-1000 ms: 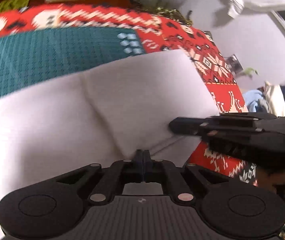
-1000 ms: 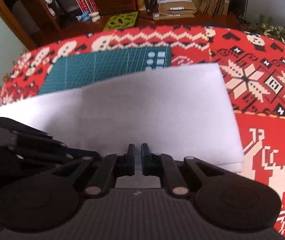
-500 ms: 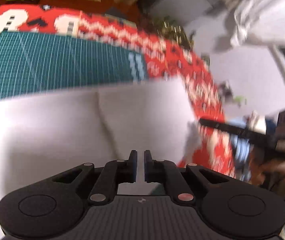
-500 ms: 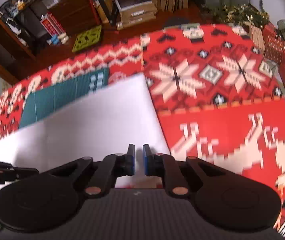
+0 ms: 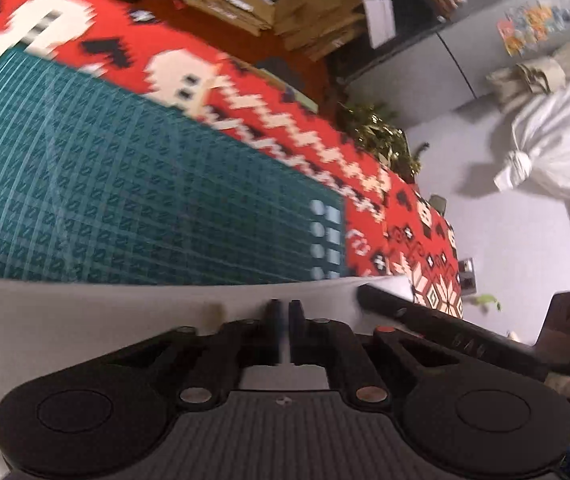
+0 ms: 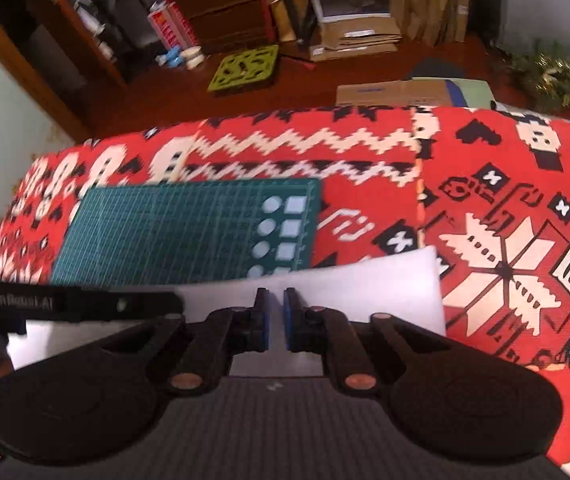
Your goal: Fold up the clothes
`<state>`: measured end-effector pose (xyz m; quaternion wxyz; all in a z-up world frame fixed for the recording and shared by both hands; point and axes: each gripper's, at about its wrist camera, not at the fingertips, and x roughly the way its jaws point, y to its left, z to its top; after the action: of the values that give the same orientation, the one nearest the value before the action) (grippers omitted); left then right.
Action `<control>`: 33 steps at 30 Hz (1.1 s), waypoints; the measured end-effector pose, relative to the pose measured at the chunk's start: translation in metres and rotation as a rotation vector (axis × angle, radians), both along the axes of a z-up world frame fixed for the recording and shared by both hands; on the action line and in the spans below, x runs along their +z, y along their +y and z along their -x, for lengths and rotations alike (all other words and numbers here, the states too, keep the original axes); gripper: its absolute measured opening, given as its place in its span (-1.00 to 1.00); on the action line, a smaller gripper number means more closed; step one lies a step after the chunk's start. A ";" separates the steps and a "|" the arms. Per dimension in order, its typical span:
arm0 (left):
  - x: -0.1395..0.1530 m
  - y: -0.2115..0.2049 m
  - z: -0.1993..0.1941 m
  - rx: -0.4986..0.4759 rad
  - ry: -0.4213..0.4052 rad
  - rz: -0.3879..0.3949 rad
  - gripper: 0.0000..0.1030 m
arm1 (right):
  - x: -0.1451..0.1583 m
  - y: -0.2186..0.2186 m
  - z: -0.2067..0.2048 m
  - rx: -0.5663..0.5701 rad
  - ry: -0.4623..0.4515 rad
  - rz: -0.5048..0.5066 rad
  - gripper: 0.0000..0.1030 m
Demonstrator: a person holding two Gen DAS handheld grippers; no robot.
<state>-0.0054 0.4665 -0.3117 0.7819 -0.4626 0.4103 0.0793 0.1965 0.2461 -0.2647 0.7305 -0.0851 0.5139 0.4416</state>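
Holding the near edge of the white, smooth, flat-lying garment with both claws, the person appears to be mid-fold or drawing the cloth toward the near side of the surface; that is a judgement from the pose. The garment lies across the near part of a red, cream and black patterned woven cloth that covers the surface, and its far edge overlaps the near border of a dark teal gridded cutting mat.

Left claw: fingers nearly together, only a thin slit between them, white fabric showing in that slit and just beyond the tips. Reads as clenched on the garment's edge. The view is motion-blurred, so the exact bite is hard to judge.

Right claw: blue-padded fingers close together with a narrow gap, closing at this moment, white cloth visible between and under them. Pads look pressed on the garment near its right-hand corner.

Each claw shows in the other's view as a black bar alongside. Two grips side by side on one edge would keep it straight and taut, which suits a clean fold line.

Beyond the surface: wooden floor, stacked cardboard, a lime-green mat.
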 end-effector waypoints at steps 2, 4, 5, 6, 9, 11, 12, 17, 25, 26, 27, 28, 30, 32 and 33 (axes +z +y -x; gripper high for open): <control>-0.002 0.005 0.006 0.002 -0.004 0.005 -0.94 | -0.003 -0.005 -0.011 -0.051 0.002 0.001 -0.95; 0.001 0.009 0.011 -0.002 0.003 -0.006 -0.94 | -0.004 -0.010 -0.022 -0.086 -0.010 0.011 -0.97; 0.003 0.011 0.014 0.002 0.012 -0.015 -0.94 | -0.004 -0.013 -0.025 -0.098 -0.018 0.018 -1.00; 0.004 0.014 0.017 0.008 0.024 -0.026 -0.95 | -0.004 -0.015 -0.029 -0.110 -0.026 0.024 -1.00; 0.008 0.022 0.030 0.041 0.068 -0.058 -0.95 | -0.002 -0.021 -0.040 -0.141 -0.058 0.044 -0.99; 0.011 0.026 0.038 0.062 0.081 -0.067 -0.95 | 0.002 -0.030 -0.049 -0.184 -0.062 0.044 -0.98; 0.014 0.026 0.041 0.059 0.083 -0.079 -0.95 | 0.004 -0.037 -0.053 -0.209 -0.062 0.043 -0.91; 0.032 0.014 0.049 0.000 0.054 -0.112 -0.80 | 0.017 -0.081 -0.070 -0.289 -0.001 0.012 -0.76; 0.035 -0.023 0.031 -0.091 0.033 -0.047 -0.66 | 0.000 -0.117 -0.054 -0.182 0.155 0.022 -0.46; 0.035 -0.025 0.027 -0.096 0.029 -0.045 -0.52 | -0.002 -0.119 -0.050 -0.177 0.169 0.010 -0.43; 0.037 -0.028 0.024 -0.097 0.025 -0.044 -0.45 | -0.004 -0.121 -0.048 -0.176 0.185 -0.006 -0.42; 0.038 -0.030 0.021 -0.098 0.021 -0.043 -0.36 | -0.007 -0.122 -0.047 -0.178 0.202 -0.023 -0.41; 0.041 -0.035 0.015 -0.110 0.022 -0.053 -0.35 | -0.014 -0.123 -0.047 -0.175 0.221 -0.042 -0.37; 0.044 -0.038 0.010 -0.123 0.026 -0.063 -0.33 | -0.021 -0.123 -0.048 -0.165 0.236 -0.071 -0.37; 0.045 -0.040 0.009 -0.126 0.028 -0.069 -0.32 | -0.024 -0.125 -0.050 -0.160 0.252 -0.089 -0.37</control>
<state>-0.0146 0.4269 -0.2664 0.7949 -0.4073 0.4468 0.0505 0.2466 0.1216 -0.2886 0.6961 0.0447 0.5865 0.4115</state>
